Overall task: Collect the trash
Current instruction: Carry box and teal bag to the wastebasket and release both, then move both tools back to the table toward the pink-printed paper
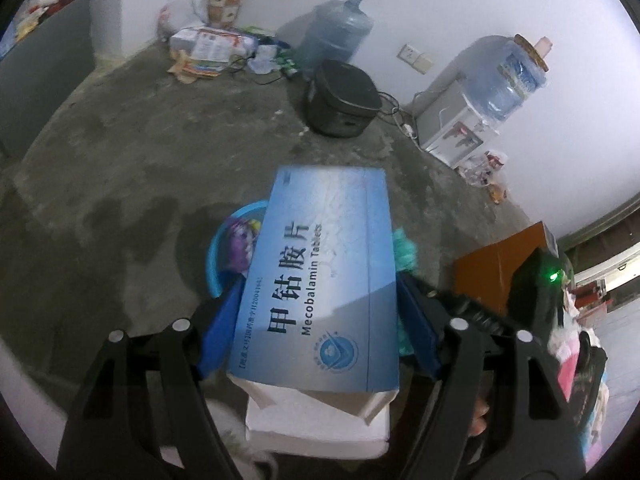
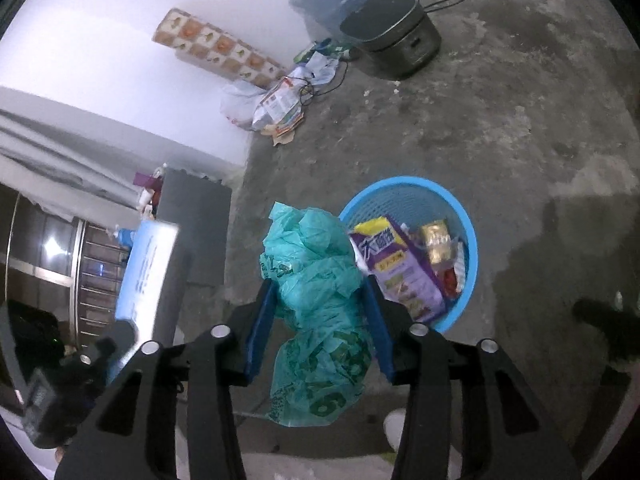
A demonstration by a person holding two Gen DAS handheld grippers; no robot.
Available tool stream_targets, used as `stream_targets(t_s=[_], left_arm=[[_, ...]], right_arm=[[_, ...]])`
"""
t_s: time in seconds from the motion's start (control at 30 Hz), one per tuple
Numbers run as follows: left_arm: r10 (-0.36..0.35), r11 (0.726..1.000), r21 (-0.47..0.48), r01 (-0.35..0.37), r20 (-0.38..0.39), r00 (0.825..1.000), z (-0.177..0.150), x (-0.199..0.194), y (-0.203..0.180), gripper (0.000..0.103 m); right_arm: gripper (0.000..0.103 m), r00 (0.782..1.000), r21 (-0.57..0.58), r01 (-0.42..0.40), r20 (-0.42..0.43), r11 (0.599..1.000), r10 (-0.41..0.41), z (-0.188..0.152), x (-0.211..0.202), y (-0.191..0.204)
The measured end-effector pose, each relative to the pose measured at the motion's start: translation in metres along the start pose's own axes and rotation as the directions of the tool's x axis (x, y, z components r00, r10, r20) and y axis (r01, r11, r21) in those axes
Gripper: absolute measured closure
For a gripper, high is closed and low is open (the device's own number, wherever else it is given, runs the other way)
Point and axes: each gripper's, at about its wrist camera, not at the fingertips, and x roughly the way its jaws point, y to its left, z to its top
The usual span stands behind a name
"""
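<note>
The rough grey concrete floor fills most of both views. On it, toward 12 o'clock in the left wrist view, stand a translucent blue water jug and a dark grey rice cooker; a white water dispenser carrying a second blue jug stands at 2 o'clock against the white wall.

The round blue plastic mesh wastebasket sits on the floor at 2 o'clock from the right gripper. It contains a purple-and-yellow snack bag and smaller wrappers.

The left gripper has its blue-padded fingers closed against both long sides of a flat blue-and-white cardboard medicine box printed "Mecobalamin Tablets", held above the floor with the basket rim partly hidden behind it.

The right gripper's fingers clamp a crumpled teal plastic bag, just left of the basket rim.
</note>
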Motion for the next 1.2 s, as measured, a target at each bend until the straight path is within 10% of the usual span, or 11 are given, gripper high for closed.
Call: stream_targets(t_s=[0.2, 0.47, 0.77, 1.2], left_arm=[[0.051, 0.998, -0.027, -0.053, -0.079, 0.996, 0.006, 0.066, 0.005, 0.022], [0.049, 0.999, -0.007, -0.050, -0.029, 0.998, -0.004, 0.036, 0.010, 0.022], [0.106, 0.994, 0.025, -0.108, 0.087, 0.991, -0.021, -0.075, 0.015, 0.022], [0.240, 0.970, -0.120, -0.213, 0.308, 0.920, -0.104, -0.251, 0.082, 0.020]], right_arm=[[0.034, 0.989, 0.085, 0.147, -0.048, 0.986, -0.143, 0.015, 0.054, -0.057], [0.034, 0.987, 0.094, 0.161, -0.006, 0.983, -0.161, 0.001, 0.042, -0.063], [0.030, 0.974, -0.198, 0.212, 0.118, 0.957, -0.192, -0.011, 0.001, 0.038], [0.010, 0.955, -0.581, 0.288, 0.233, 0.761, -0.184, -0.098, -0.036, 0.176]])
